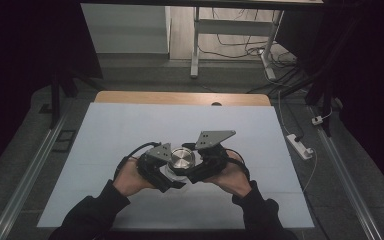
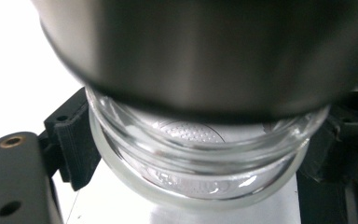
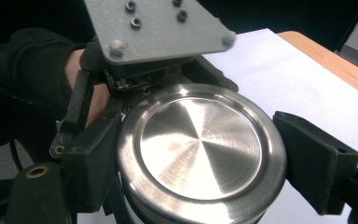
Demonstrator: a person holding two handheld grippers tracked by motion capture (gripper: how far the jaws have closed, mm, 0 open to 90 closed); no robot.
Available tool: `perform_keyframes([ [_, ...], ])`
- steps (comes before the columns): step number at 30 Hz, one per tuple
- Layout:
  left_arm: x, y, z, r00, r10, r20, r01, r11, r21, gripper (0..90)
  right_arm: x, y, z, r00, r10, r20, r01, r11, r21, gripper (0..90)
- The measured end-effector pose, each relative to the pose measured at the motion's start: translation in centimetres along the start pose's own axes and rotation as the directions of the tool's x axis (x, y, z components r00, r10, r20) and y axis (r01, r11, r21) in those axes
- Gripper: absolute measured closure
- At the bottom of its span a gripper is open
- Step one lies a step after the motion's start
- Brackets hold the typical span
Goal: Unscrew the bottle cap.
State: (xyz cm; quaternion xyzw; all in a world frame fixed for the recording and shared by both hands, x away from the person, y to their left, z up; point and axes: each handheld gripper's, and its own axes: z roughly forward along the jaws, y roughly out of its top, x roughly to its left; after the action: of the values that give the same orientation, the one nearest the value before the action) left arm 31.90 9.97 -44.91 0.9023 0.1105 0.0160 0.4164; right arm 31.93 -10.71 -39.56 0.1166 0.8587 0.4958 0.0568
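Observation:
A clear glass jar (image 2: 200, 186) with a brushed steel lid (image 1: 182, 159) is held just above the white table top (image 1: 130, 130), near the middle front. In the left gripper view, my left gripper (image 2: 200, 158) is shut on the jar's glass body, a black jaw pressing each side. The threaded neck shows bare under the lid (image 2: 205, 51). My right gripper (image 3: 203, 154) is shut on the lid (image 3: 200, 144), one jaw on each side of its rim. In the high view, the left gripper (image 1: 161, 167) and right gripper (image 1: 205, 161) meet around the jar.
A wooden table edge (image 1: 180, 97) runs along the far side of the white top. A white power strip (image 1: 300, 146) and cables lie on the floor to the right. Desk legs (image 1: 196, 45) stand farther back. The left gripper's grey plate (image 3: 154, 28) sits close above the lid.

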Motion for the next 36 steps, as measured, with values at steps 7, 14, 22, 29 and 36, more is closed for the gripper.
perform_keyframes([
  [7, 0.1, -0.2, -0.3, 0.9999, -0.01, -0.014, 0.01, 0.9999, -0.004, 14.9, -0.3, 0.0, -0.6, 0.9998, 0.009, 0.02, -0.008, 1.0, -0.013, 18.4],
  [14, 0.2, -0.6, -0.7, 0.9993, -0.023, -0.029, 0.022, 0.9996, -0.016, 15.0, -0.9, -0.3, -1.1, 0.9982, 0.024, 0.055, -0.023, 0.999, -0.023, 18.4],
  [22, 0.1, -0.9, -1.0, 0.999, -0.024, -0.037, 0.023, 0.9996, -0.019, 15.0, -1.7, -0.6, -1.5, 0.9948, 0.046, 0.091, -0.044, 0.999, -0.025, 18.4],
  [29, 0.2, -1.2, -1.5, 0.9976, -0.038, -0.058, 0.037, 0.9989, -0.029, 15.0, -2.3, -1.1, -1.6, 0.9919, 0.061, 0.112, -0.058, 0.998, -0.026, 18.4],
  [36, 0.9, -1.4, -2.2, 0.9934, -0.064, -0.095, 0.06, 0.9973, -0.042, 14.9, -2.0, -1.4, -1.8, 0.9915, 0.052, 0.119, -0.049, 0.999, -0.023, 18.3],
])
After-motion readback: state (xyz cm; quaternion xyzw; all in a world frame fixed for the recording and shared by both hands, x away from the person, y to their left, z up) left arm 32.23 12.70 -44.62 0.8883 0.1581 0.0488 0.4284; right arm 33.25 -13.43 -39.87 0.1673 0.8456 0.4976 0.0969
